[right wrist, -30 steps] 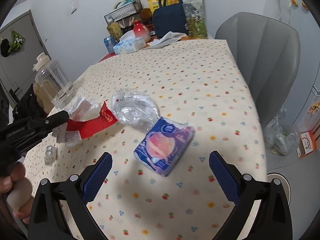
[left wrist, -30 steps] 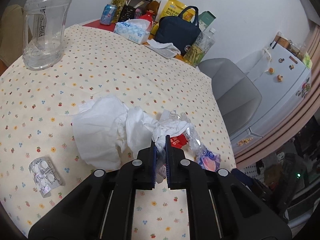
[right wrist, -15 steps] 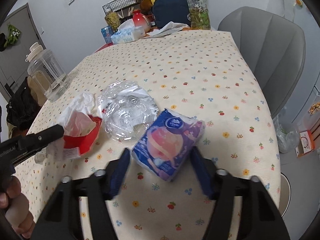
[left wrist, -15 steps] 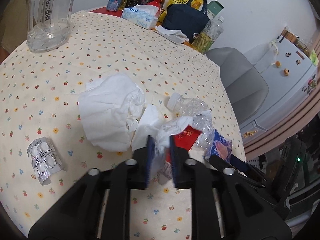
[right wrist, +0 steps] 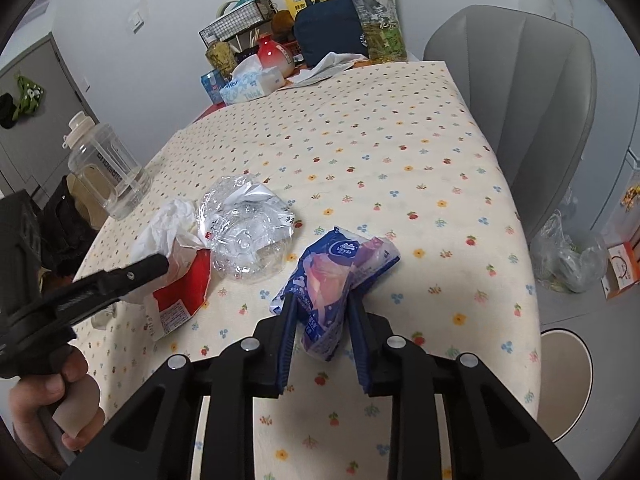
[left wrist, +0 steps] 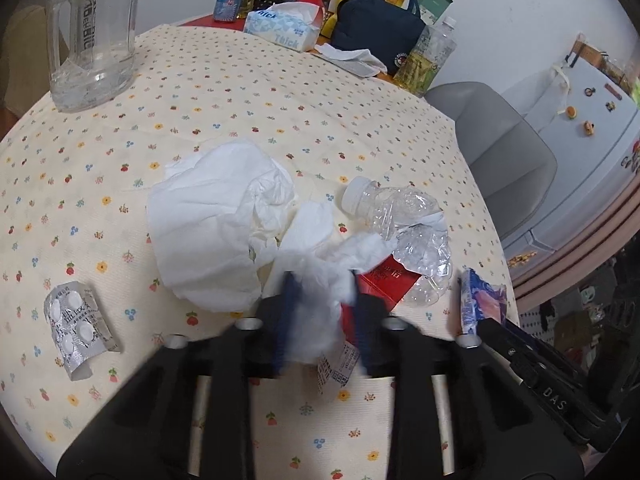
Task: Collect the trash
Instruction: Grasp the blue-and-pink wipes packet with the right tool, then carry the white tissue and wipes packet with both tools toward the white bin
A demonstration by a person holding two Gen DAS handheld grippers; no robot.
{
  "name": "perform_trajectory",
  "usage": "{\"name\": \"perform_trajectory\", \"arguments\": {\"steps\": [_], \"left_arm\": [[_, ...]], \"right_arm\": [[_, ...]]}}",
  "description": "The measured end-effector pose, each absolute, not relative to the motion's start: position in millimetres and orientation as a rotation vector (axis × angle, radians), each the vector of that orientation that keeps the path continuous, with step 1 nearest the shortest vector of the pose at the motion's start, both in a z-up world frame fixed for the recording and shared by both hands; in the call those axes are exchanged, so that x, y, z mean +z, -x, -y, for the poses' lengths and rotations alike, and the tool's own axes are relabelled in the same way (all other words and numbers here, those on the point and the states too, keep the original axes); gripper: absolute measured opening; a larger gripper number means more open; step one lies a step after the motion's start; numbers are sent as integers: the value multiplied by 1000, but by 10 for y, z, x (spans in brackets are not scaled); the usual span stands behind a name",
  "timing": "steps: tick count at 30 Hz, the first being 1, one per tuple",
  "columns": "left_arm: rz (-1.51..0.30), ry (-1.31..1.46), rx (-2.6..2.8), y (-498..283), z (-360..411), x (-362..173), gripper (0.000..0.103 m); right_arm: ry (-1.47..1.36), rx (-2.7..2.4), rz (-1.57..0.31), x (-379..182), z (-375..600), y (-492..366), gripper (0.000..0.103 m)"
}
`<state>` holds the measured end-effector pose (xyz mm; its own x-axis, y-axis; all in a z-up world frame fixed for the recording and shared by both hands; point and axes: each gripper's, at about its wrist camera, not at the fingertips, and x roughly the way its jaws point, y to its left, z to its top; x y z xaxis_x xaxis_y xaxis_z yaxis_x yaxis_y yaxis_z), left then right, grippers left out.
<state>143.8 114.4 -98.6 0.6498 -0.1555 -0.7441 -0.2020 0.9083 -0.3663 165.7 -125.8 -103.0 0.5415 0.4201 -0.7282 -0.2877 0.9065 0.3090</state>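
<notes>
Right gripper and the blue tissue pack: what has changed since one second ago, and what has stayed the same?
The right gripper, wide open a second ago, has moved up to the blue tissue pack; its jaws are closing on it, and the pack has buckled between them. The left gripper keeps the crumpled tissue between its jaws, which are closing. The crushed bottle, red wrapper and pill blister lie as before.

A lived-in home dining corner. A floral tablecloth (right wrist: 400, 152) covers the table, crowded at its far edge with a tissue box (left wrist: 280, 32), drink bottles and snack bags. A magnet-dotted fridge (left wrist: 592, 96) stands beside a grey chair (right wrist: 520, 80).
</notes>
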Motion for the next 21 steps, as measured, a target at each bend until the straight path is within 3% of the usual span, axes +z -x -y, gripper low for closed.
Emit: {"name": "perform_trajectory", "arguments": {"steps": [2,10,21], "left_arm": [[-854,444,31,-1408,-1152,-945,11],[-776,438,31,-1232,-1204,-658,6],[-704,396,1,-1075,-960,-298,5]], "right_arm": [[-165,423,-903,-1011,1287,-1637,26],[-174,432,-887,-940,1324,-1558,26],[-195,442,-825,-692,1534,-1356,25]]}}
